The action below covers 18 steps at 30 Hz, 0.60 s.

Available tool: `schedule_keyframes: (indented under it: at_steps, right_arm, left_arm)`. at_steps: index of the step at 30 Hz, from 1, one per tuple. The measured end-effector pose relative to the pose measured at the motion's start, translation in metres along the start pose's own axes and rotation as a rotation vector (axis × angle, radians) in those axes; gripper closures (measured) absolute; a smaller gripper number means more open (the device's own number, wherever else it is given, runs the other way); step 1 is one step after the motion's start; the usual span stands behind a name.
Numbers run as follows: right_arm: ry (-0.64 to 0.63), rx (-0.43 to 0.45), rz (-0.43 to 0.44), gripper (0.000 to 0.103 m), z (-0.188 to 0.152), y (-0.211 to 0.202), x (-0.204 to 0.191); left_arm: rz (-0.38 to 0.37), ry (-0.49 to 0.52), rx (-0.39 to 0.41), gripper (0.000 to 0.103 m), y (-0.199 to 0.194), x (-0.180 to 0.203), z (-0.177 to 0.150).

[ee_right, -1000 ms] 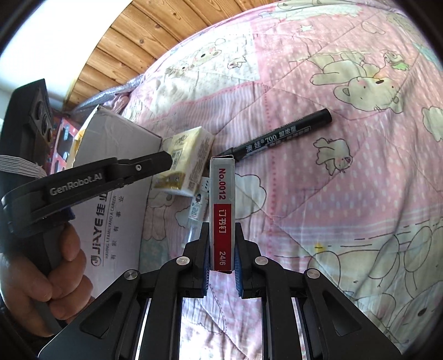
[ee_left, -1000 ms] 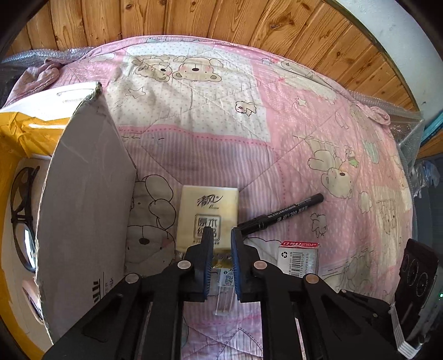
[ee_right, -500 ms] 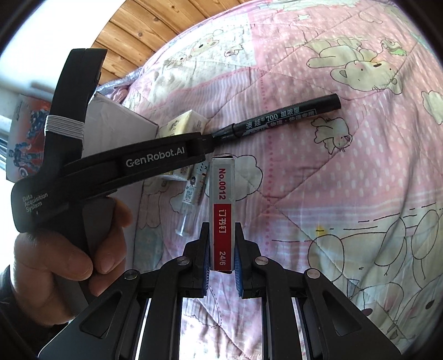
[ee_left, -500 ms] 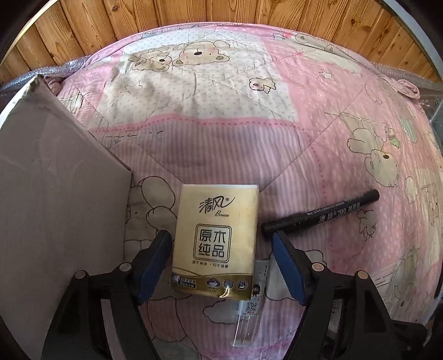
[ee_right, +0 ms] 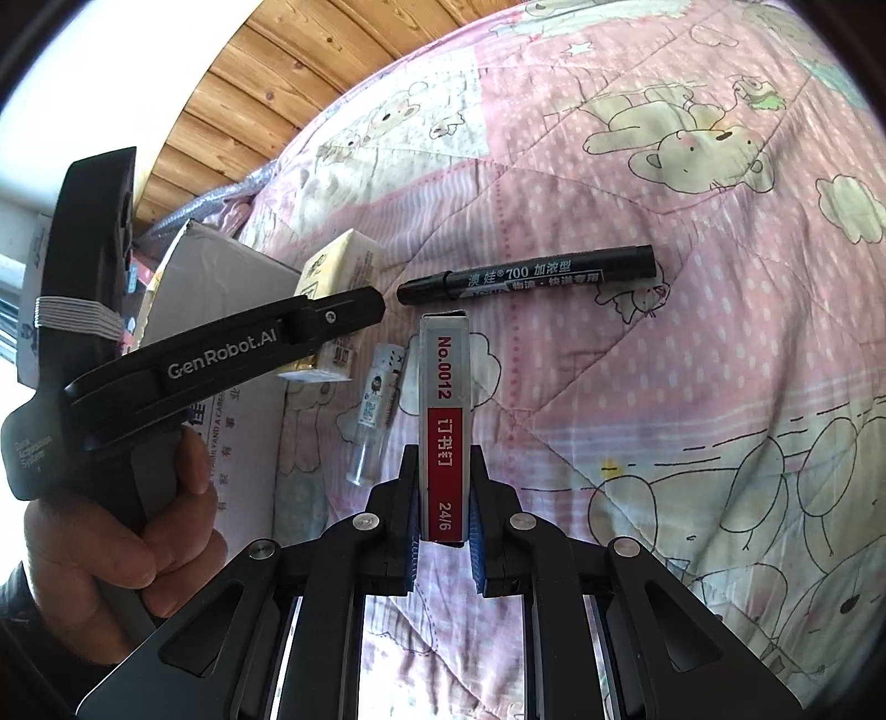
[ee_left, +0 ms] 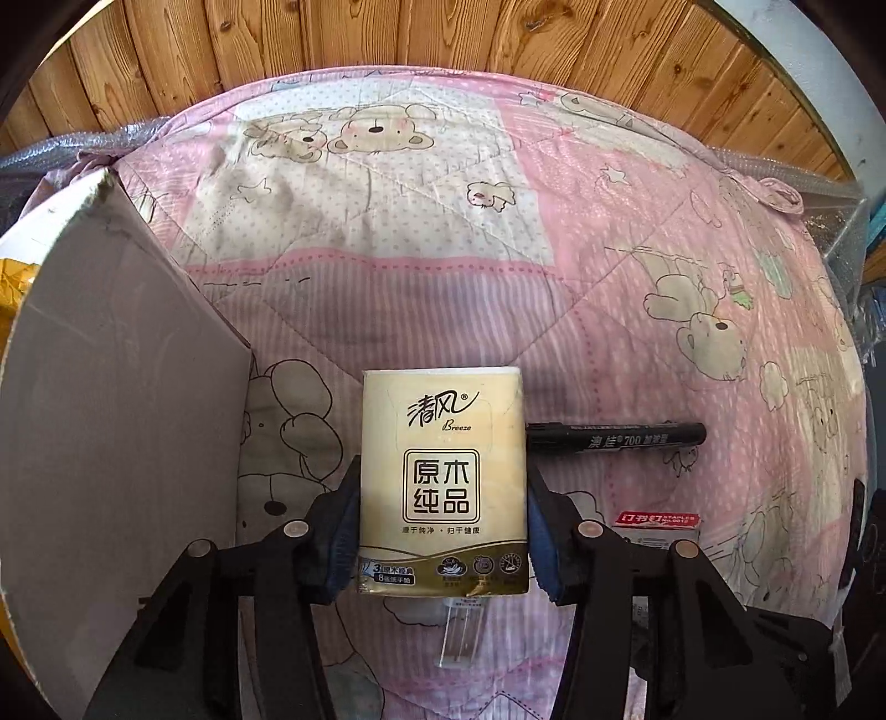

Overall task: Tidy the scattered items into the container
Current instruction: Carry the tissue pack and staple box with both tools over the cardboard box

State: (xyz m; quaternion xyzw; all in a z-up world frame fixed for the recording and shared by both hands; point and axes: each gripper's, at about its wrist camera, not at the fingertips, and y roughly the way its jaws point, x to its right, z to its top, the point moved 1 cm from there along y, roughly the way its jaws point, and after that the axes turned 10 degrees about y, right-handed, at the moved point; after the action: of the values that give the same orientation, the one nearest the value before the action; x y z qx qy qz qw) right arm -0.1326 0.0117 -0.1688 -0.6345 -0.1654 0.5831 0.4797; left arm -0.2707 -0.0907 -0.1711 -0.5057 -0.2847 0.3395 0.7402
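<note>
On the bed, a pink quilt [ee_left: 609,277] printed with bears covers the whole surface, wooden panelling [ee_left: 387,39] behind it. At its left edge stands the cardboard box [ee_left: 111,415], its grey flap raised beside the items. Left claw [ee_left: 441,531]: spread wide, blue pads pressed against both sides of the yellow tissue pack [ee_left: 441,476]; pack lies flat on the quilt just right of the box. Right claw [ee_right: 443,531]: clamped narrow on the red-and-grey staple box [ee_right: 444,421], held edge-up above the quilt. A black marker [ee_right: 526,275] lies on the quilt just beyond the staple box, apart from it. A small clear vial [ee_right: 374,410] lies between tissue pack and staple box. A hand [ee_right: 111,531] grips the left tool's handle.
</note>
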Motion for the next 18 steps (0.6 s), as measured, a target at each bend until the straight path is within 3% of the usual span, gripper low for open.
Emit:
schedule_keyframes:
  at_steps: [18]
  right_arm:
    - [-0.066,0.032,-0.055,0.088,-0.031,-0.031,-0.017]
  left_arm:
    - [-0.014,0.018,0.049,0.051,-0.059,0.031,-0.046]
